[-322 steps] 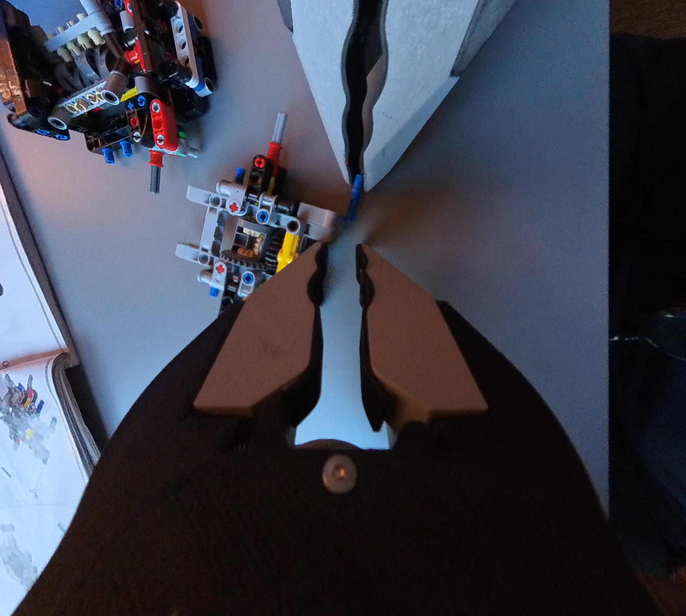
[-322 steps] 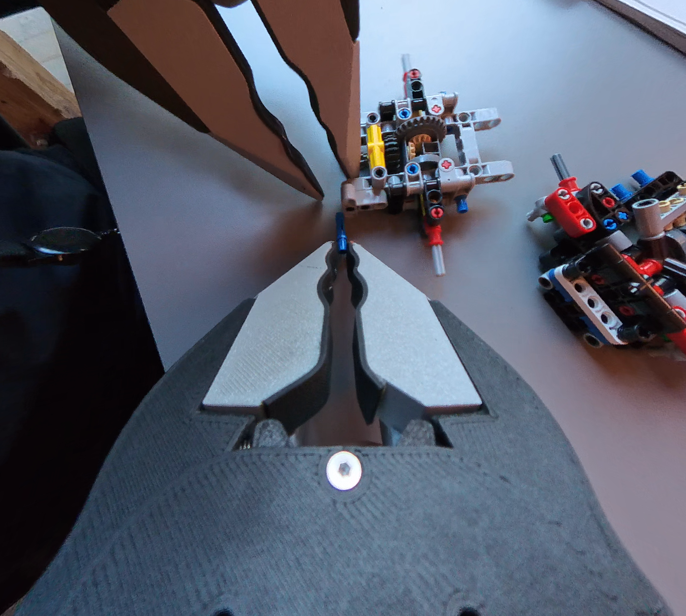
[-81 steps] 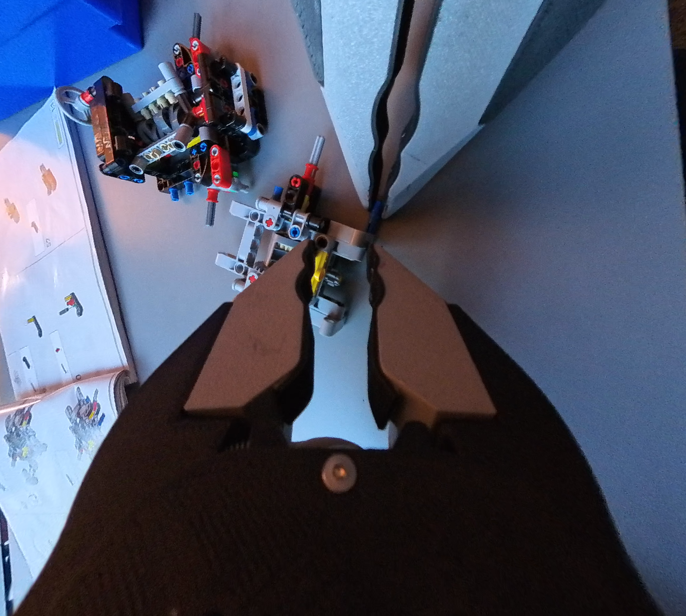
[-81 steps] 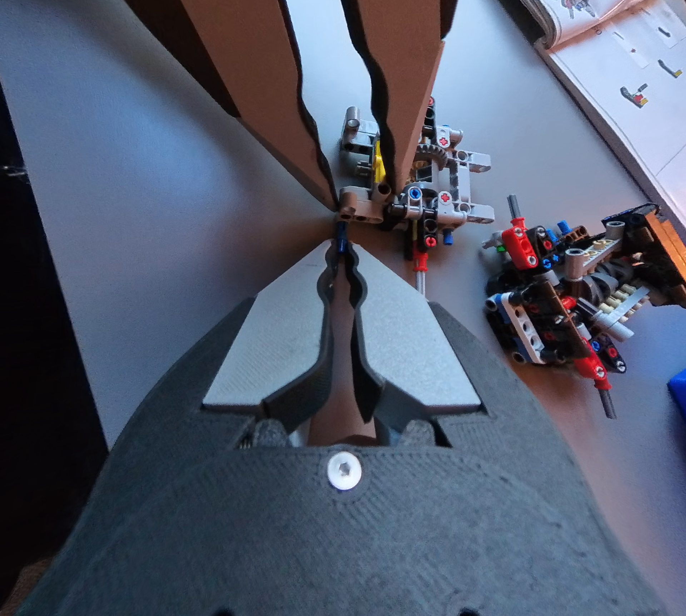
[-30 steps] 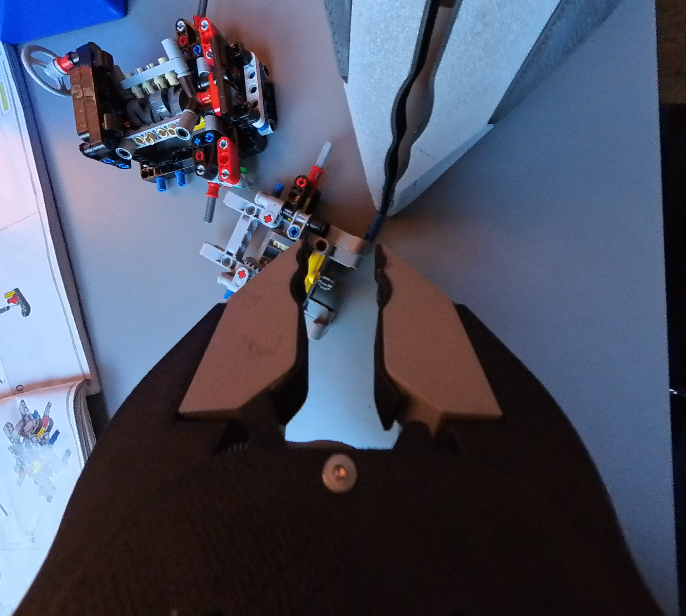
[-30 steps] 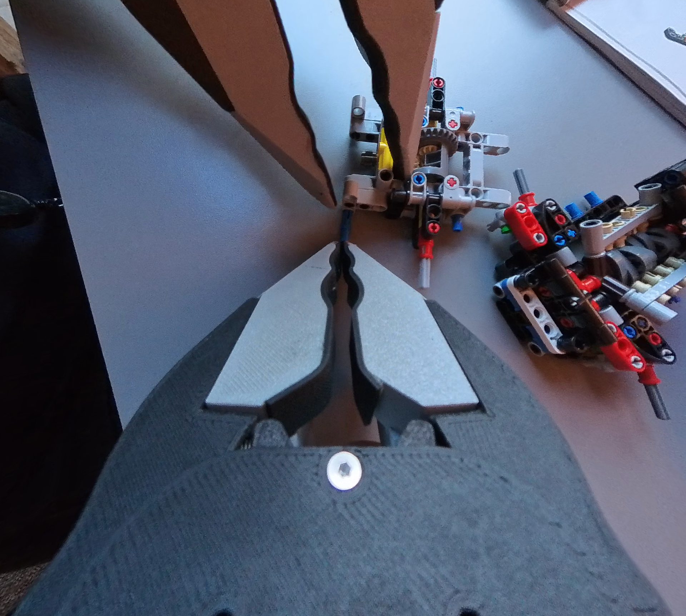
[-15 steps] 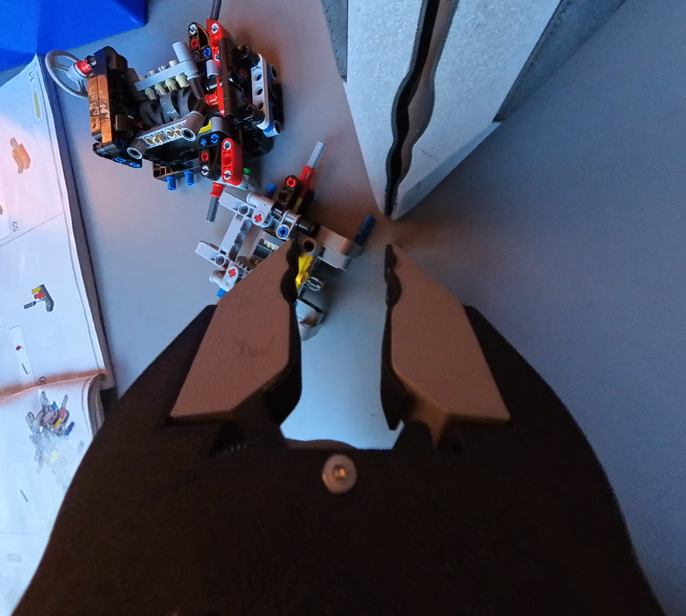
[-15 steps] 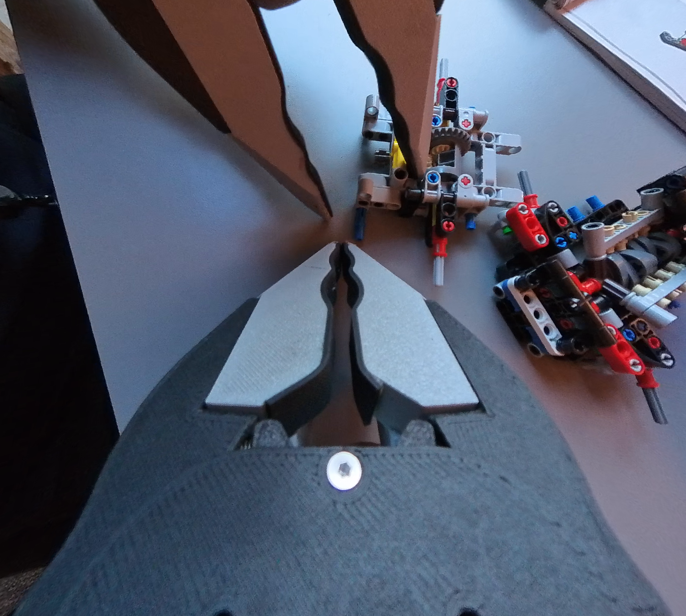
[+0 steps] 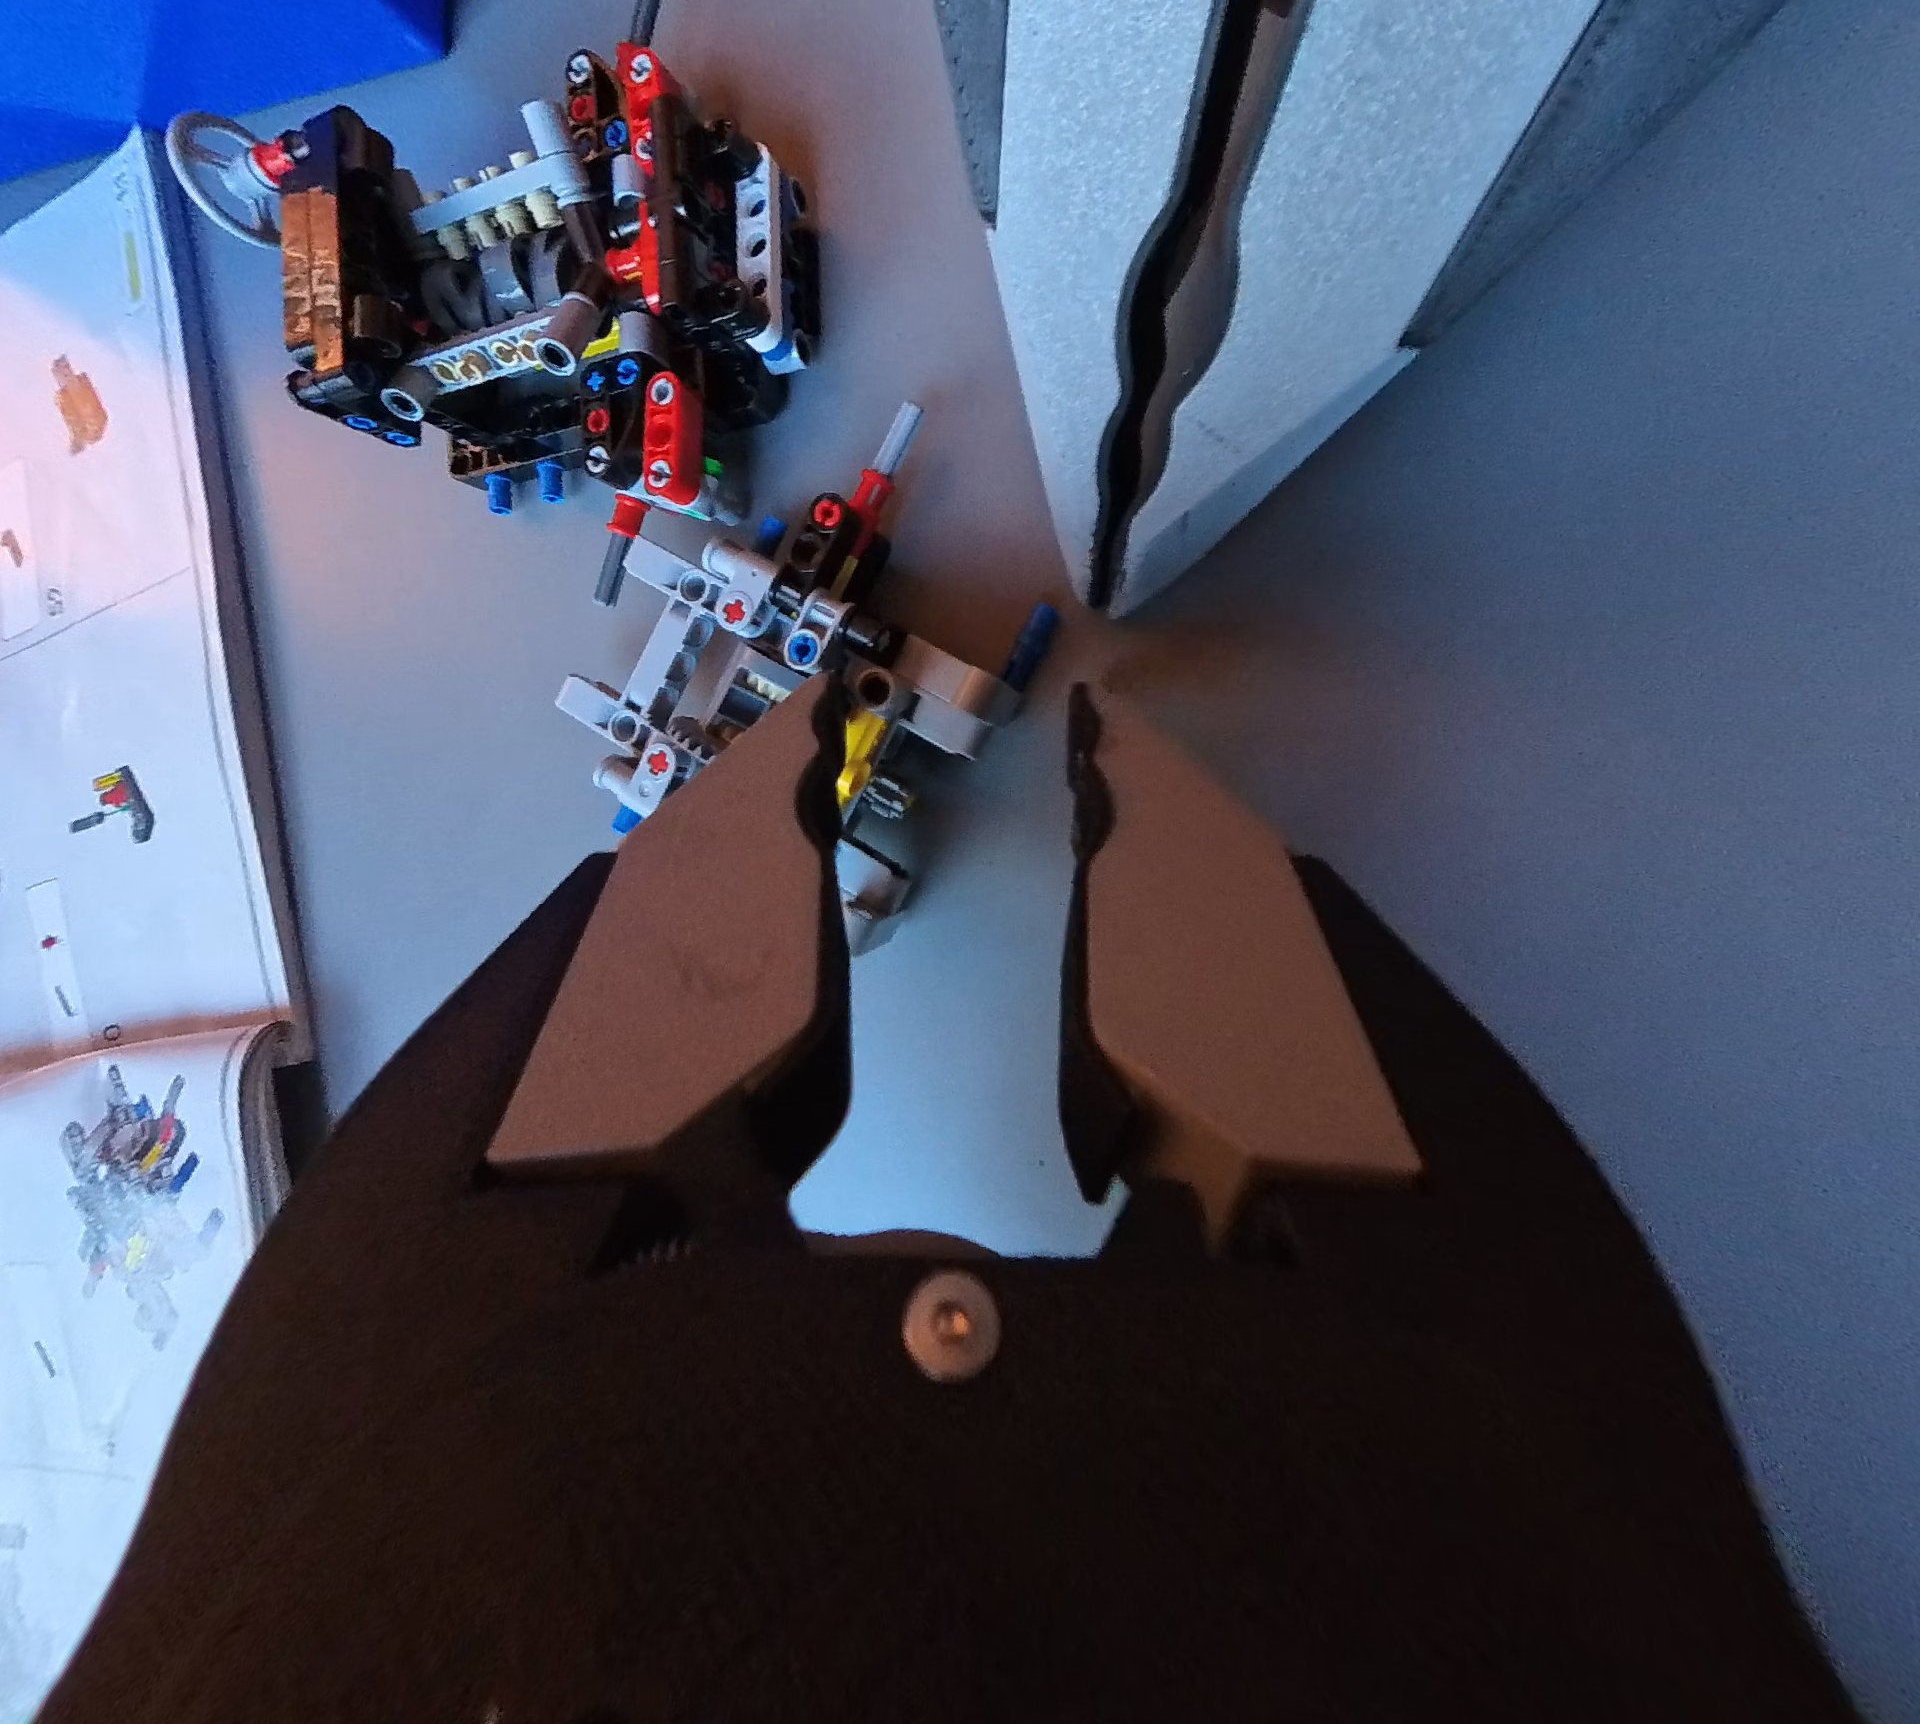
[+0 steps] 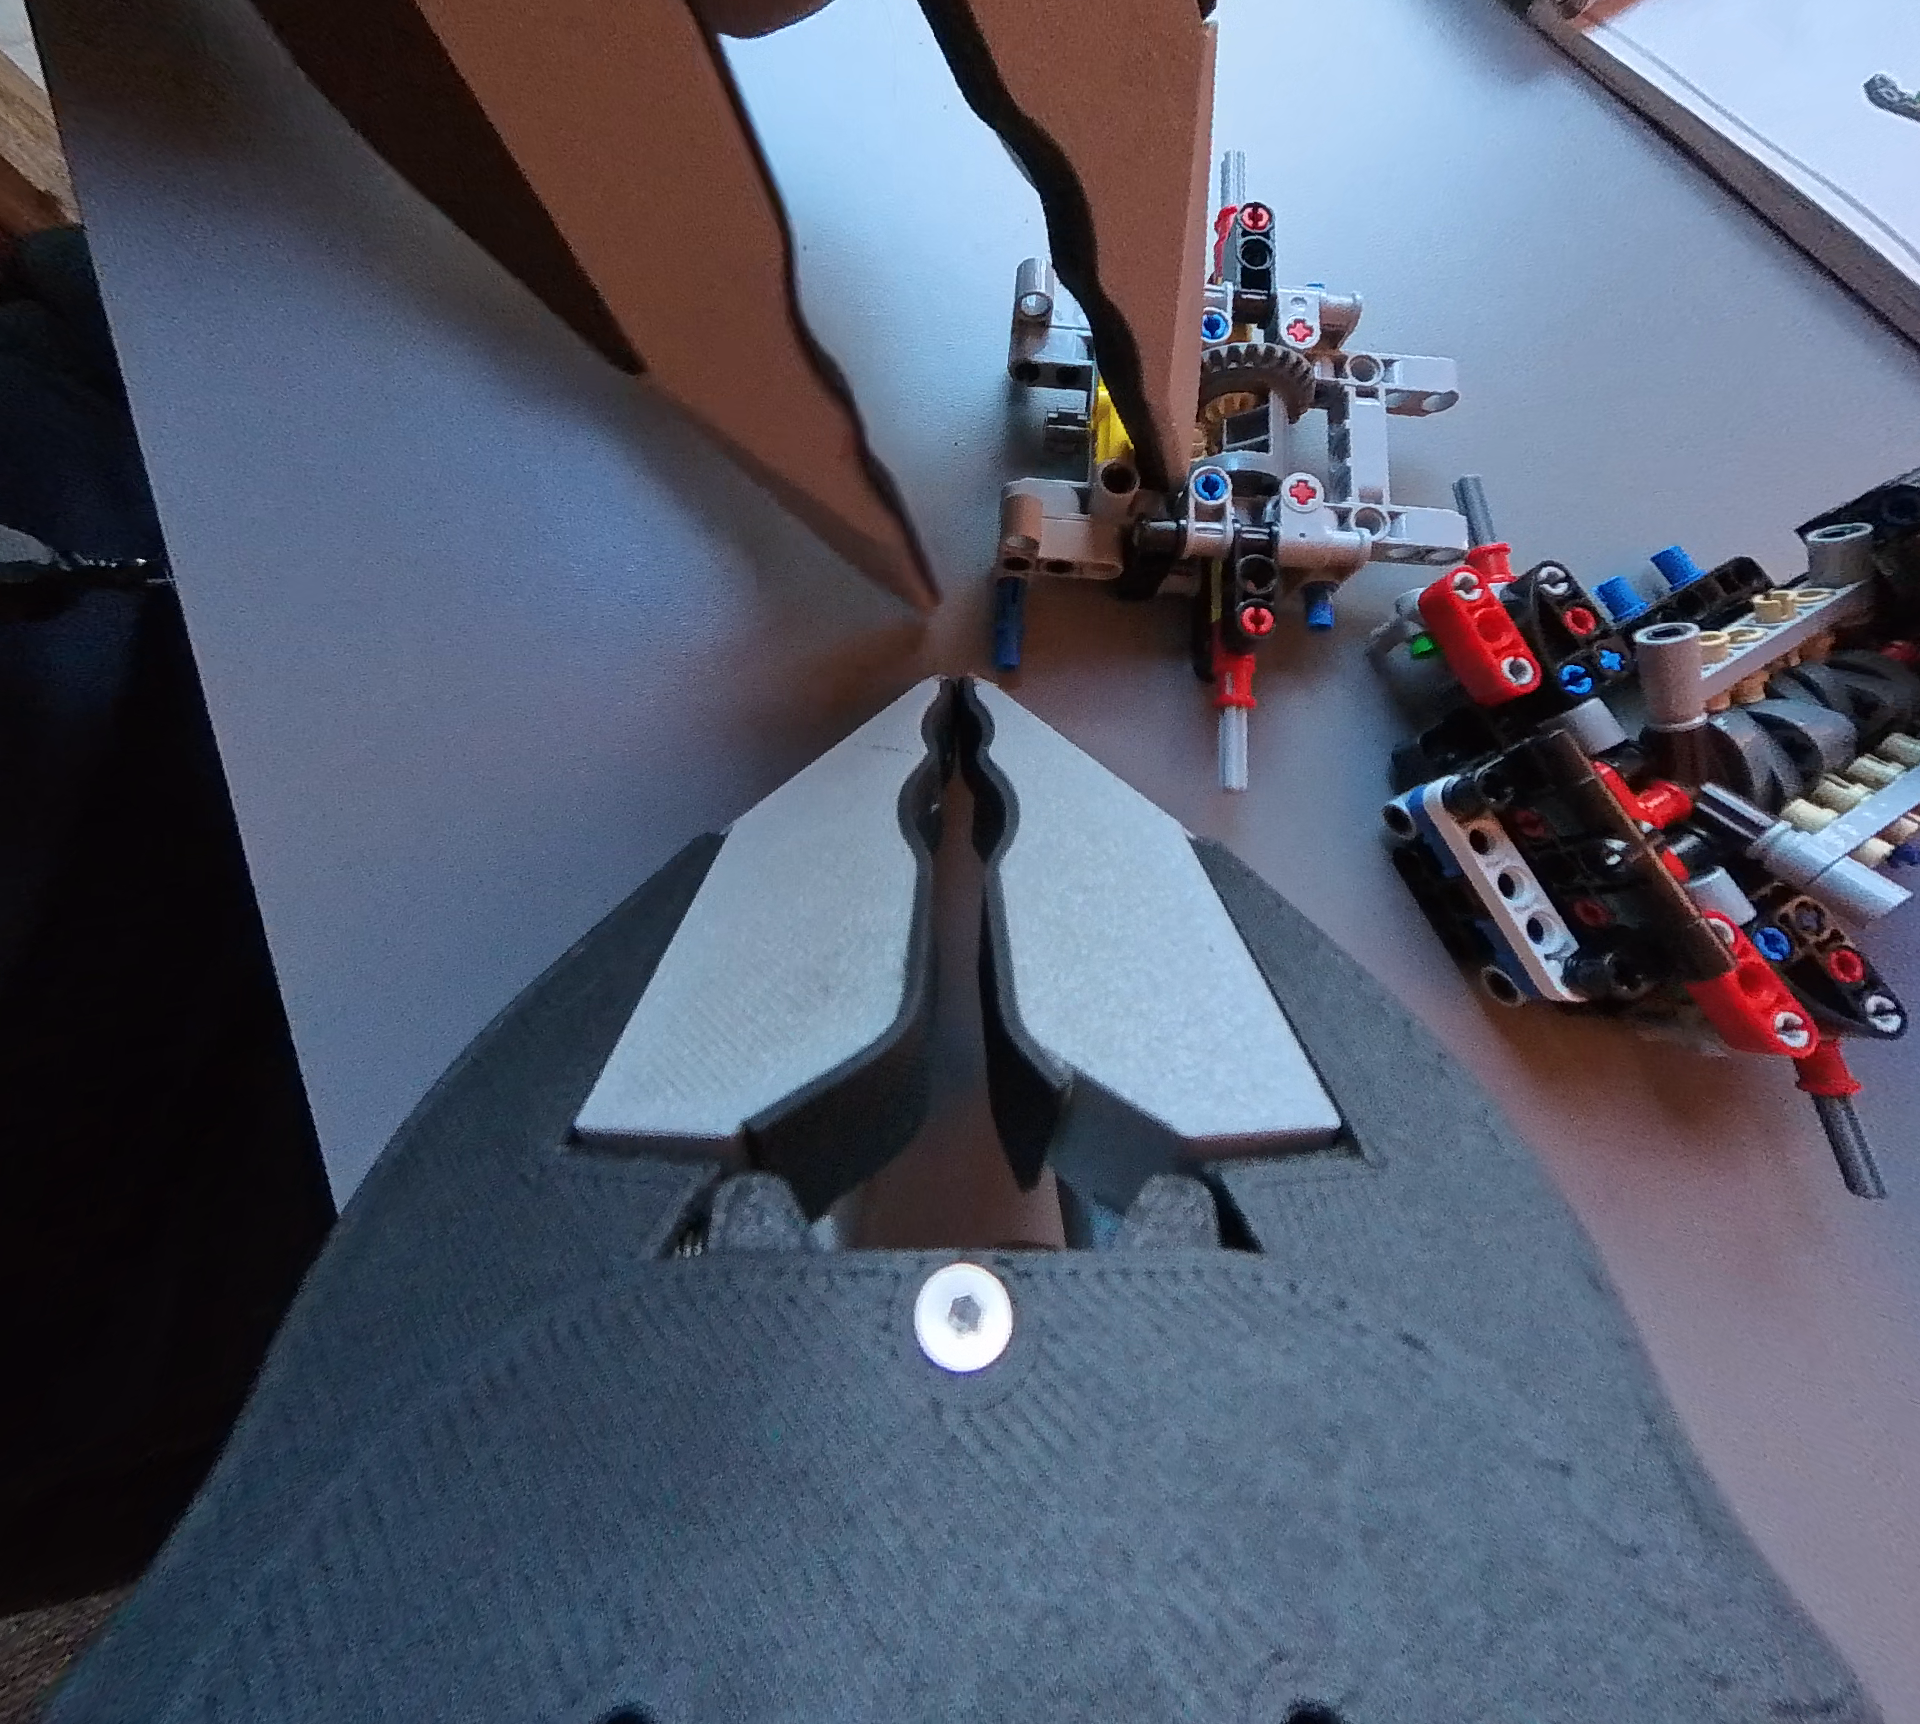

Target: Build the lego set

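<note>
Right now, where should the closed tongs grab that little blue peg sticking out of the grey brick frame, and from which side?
Probably by the free outer half of the blue pin: its other end is plugged into the light grey beam of the small grey assembly. The right tongs, now shut and empty, would open and come along the bare table from the pin's free end, pads squeezing its round sides.

Open hand-held gripper (image 9: 951,708), grey brick assembly (image 9: 748,666), blue pin (image 9: 1029,651)
</note>
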The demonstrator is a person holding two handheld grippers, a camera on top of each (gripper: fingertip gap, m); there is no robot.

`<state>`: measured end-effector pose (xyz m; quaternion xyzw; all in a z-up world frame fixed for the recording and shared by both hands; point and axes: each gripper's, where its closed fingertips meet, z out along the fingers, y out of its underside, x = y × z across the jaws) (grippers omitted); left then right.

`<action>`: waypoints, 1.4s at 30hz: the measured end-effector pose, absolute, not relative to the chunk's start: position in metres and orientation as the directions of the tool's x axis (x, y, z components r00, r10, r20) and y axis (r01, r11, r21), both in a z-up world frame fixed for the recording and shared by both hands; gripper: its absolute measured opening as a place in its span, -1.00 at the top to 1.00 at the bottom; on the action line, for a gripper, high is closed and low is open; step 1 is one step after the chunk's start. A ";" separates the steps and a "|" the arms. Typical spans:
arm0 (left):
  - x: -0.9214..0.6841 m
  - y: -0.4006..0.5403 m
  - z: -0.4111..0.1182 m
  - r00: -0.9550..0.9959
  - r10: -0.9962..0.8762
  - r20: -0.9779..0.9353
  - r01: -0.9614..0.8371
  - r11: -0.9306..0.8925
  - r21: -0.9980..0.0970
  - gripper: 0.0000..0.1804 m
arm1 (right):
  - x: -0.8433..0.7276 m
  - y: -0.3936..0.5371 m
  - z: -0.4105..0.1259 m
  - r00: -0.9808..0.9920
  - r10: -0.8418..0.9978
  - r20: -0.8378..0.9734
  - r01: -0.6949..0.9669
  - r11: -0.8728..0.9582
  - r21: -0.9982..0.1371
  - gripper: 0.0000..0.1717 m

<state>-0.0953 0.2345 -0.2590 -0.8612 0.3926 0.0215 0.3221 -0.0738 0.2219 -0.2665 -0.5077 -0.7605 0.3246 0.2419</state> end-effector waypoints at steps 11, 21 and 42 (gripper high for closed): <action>-0.096 0.231 -0.259 0.705 -0.665 -0.247 -0.671 -0.513 -0.535 0.50 | -0.075 0.221 -0.267 -0.379 0.925 0.028 0.614 0.274 -0.740 1.00; -0.104 0.228 -0.258 0.669 -0.696 -0.261 -0.717 -0.512 -0.473 0.58 | -0.075 0.217 -0.266 -0.392 0.920 0.023 0.611 0.278 -0.741 1.00; -0.157 0.200 -0.256 0.815 -0.578 -0.029 -0.483 -0.652 -0.585 0.58 | -0.073 0.217 -0.241 -0.615 0.701 0.362 0.401 0.673 -0.621 0.56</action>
